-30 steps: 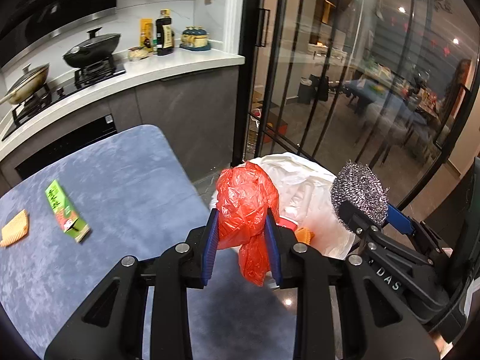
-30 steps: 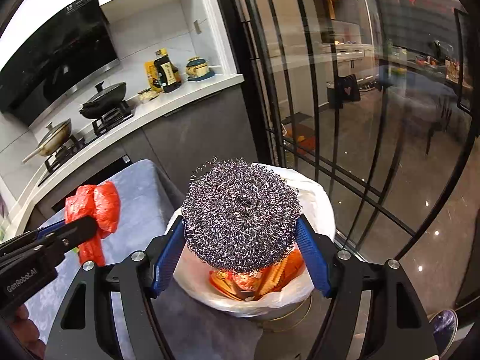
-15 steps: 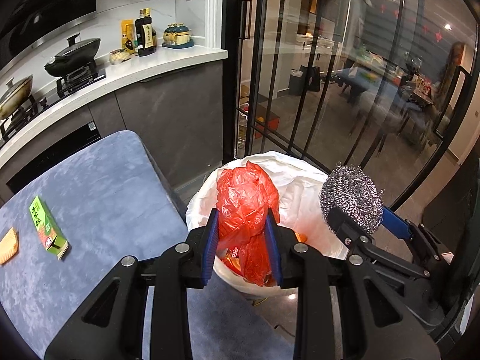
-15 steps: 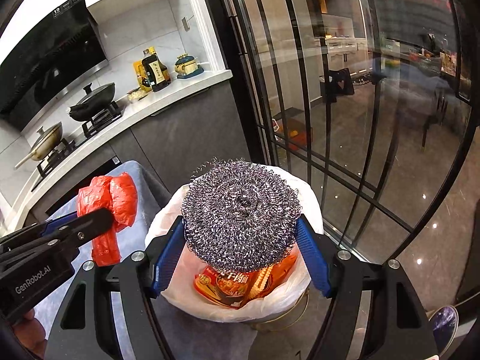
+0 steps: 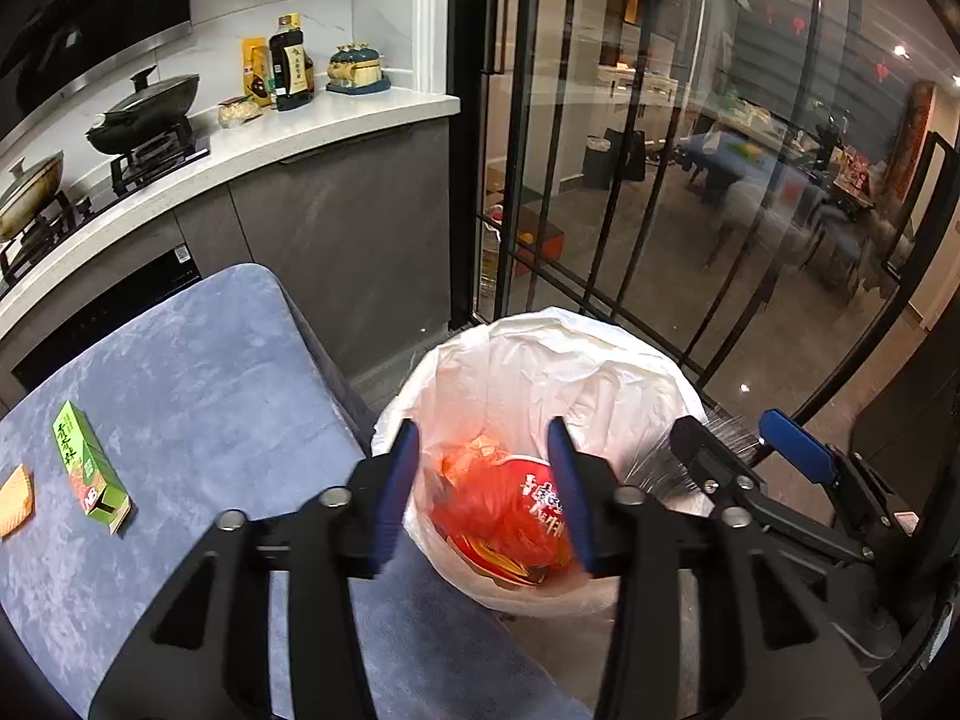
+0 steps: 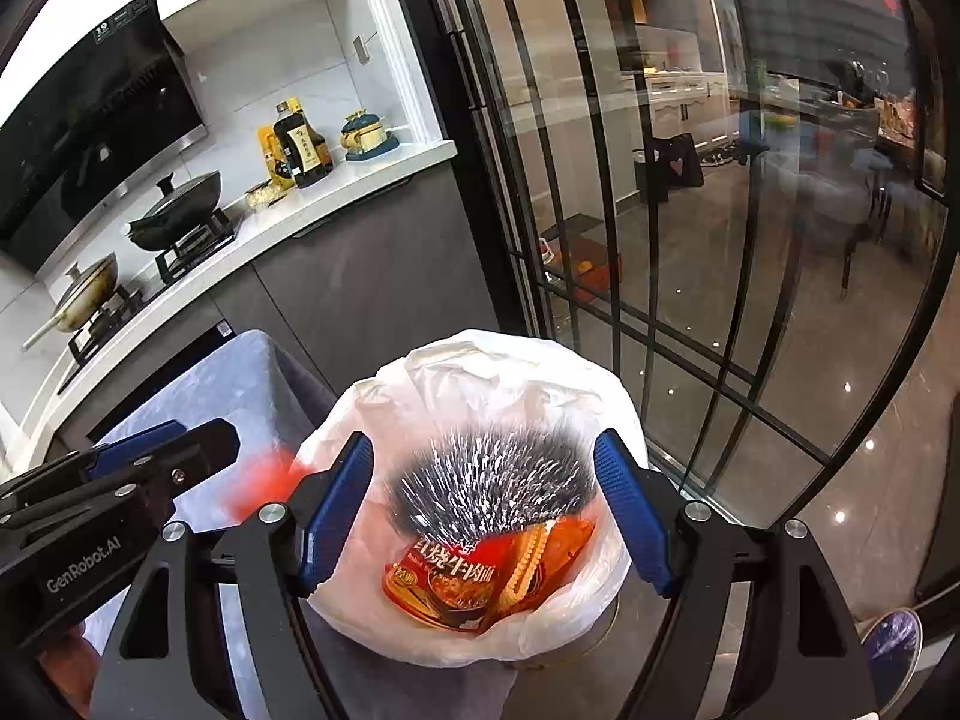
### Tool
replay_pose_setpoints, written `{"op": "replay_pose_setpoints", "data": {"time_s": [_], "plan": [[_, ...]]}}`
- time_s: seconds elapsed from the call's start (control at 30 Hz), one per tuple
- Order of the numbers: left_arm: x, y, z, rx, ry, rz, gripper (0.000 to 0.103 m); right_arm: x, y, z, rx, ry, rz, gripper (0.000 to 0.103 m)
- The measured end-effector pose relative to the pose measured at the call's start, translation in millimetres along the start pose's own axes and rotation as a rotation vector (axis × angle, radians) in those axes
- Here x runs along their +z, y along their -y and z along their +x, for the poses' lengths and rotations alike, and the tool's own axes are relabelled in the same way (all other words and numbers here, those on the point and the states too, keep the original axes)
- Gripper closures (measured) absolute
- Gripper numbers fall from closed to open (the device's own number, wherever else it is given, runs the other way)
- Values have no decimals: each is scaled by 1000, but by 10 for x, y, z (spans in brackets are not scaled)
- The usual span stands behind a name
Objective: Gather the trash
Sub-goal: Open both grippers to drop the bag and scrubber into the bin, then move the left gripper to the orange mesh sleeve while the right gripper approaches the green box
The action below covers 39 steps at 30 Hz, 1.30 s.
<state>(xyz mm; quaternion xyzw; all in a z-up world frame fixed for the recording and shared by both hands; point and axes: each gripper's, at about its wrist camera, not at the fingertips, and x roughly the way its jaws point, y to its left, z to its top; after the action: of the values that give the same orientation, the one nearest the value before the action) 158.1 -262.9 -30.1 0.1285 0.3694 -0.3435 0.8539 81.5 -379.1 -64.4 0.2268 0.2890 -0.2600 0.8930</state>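
The left gripper (image 5: 483,489) stands with its jaws apart and nothing pressed between the blue pads; they have just been opening. The red plastic bag (image 5: 480,507) lies below them inside the trash bin (image 5: 540,354), in the lower middle of the left wrist view, blurred and resting on a red noodle packet (image 5: 543,504).

The right gripper (image 6: 483,504) has its jaws spread too, having just widened a little. The steel wool scrubber (image 6: 489,480) shows between the pads as a streaked grey blur over the mouth of the bin (image 6: 498,360), and neither pad presses on it. Beneath it the noodle packet (image 6: 447,585) fills the bottom of the white liner.

In the left wrist view the right gripper (image 5: 729,447) sits at the bin's right rim, with a faint grey smear between its tips. In the right wrist view the left gripper (image 6: 174,438) reaches in from the lower left, a red blur just beside its tip.

Left of the bin the blue-grey table (image 5: 198,360) holds a green carton (image 5: 90,468) and, at the left edge of the frame, an orange piece (image 5: 13,501). Behind, in the upper left, a white counter (image 5: 336,120) carries a black wok (image 5: 144,114), a dark bottle (image 5: 290,63) and a yellow packet (image 5: 256,72).
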Motion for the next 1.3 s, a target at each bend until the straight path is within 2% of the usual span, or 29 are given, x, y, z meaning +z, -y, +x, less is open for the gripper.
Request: {"op": "replay_pose_setpoints", "data": {"time_s": [0.1,0.6,0.83,1.07,1.3], "plan": [[14,-46,-10,2,2,-13,48,17,9,-11,7,2,11,29],[28,-281,-128,19,22,-57,48,29,-151,-124,20,33,-20,29],[8,-477,-229,43,39,-84,44,15,-291,-179,34,38,-43,29],[-39,-710,-354,64,54,-118,44,-10,-498,-237,55,40,-72,29],[-115,-1091,-470,93,61,-165,44,-65,-869,-281,87,36,-124,29]]}}
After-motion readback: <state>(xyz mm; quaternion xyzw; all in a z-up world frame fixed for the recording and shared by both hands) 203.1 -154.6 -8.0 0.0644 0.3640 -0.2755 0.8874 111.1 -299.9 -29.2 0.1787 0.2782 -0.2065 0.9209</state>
